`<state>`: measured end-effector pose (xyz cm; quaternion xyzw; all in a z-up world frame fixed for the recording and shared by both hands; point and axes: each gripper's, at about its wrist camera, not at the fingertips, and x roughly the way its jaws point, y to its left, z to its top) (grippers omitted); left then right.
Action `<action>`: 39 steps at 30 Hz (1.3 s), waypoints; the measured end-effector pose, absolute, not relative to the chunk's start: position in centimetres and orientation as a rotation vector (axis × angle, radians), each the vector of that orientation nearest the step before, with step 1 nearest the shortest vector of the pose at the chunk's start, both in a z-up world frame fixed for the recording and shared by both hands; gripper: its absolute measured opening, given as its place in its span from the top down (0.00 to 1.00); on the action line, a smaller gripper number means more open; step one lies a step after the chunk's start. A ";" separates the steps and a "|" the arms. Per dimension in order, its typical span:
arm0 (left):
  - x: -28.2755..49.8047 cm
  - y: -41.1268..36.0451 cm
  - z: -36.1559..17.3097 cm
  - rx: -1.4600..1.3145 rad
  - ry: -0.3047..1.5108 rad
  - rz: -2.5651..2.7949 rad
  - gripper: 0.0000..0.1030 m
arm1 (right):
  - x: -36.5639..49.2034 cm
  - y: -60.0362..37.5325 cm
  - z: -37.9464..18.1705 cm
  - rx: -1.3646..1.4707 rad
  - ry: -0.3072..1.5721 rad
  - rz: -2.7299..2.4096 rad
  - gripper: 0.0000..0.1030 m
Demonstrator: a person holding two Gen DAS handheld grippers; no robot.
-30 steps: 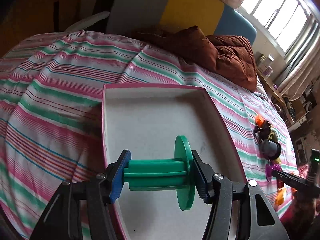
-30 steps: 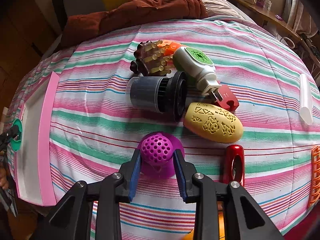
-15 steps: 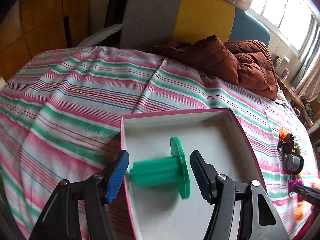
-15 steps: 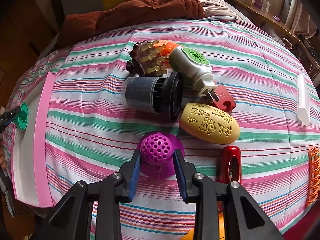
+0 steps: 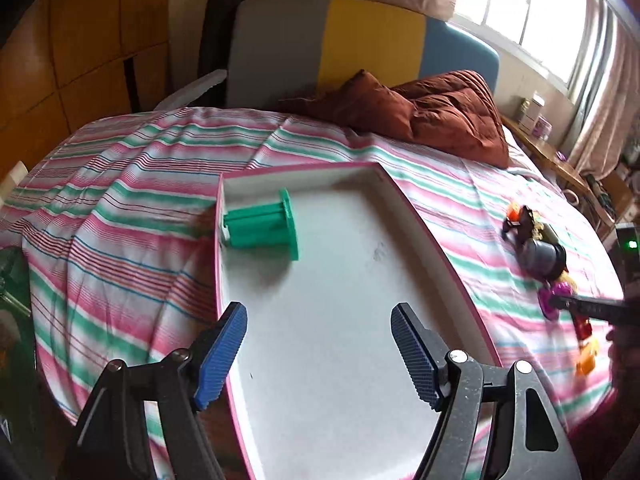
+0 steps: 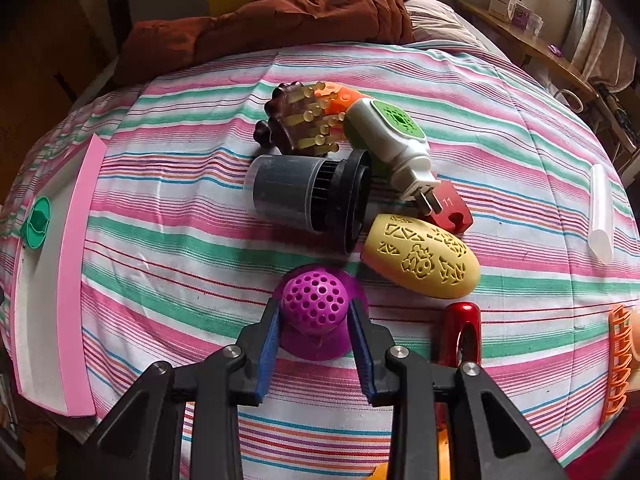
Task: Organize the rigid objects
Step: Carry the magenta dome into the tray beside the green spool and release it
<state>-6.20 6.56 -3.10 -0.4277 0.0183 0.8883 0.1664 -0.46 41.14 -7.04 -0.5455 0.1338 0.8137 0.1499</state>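
Note:
A green spool (image 5: 262,229) lies on its side in the far left corner of a white tray with a pink rim (image 5: 436,240) on the striped bed. My left gripper (image 5: 318,354) hangs back over the tray's near part, its jaws opening with nothing between them. In the right wrist view my right gripper (image 6: 315,330) is shut on a purple perforated ball on a round base (image 6: 314,302), which rests on the bedsheet. The tray (image 6: 74,272) and the spool (image 6: 37,222) show at that view's left edge.
Beyond the purple piece lie a dark cylinder (image 6: 308,198), a brown bristled massager (image 6: 298,120), a white and green plug-in device (image 6: 390,142), a yellow carved oval (image 6: 422,256), a red block (image 6: 450,208) and a red carabiner (image 6: 460,332). A brown quilt (image 5: 432,114) lies at the bed's head.
My left gripper let go of the green spool in the tray, opened wider and drew back from it. My right gripper stayed shut on the purple ball.

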 end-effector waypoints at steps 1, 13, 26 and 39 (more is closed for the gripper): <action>-5.8 6.7 -3.2 -1.225 0.063 2.525 0.27 | -0.5 41.0 -7.1 -1.570 0.376 2.342 0.68; -3.7 5.9 -3.5 -1.247 0.090 2.553 0.27 | -0.7 39.8 -7.0 -1.599 0.333 2.384 0.68; -3.3 5.4 -3.2 -1.232 0.101 2.564 0.27 | -1.2 38.4 -7.1 -1.633 0.267 2.435 0.69; -3.2 5.1 -3.3 -1.238 0.100 2.566 0.27 | -1.3 37.8 -7.1 -1.641 0.255 2.450 0.69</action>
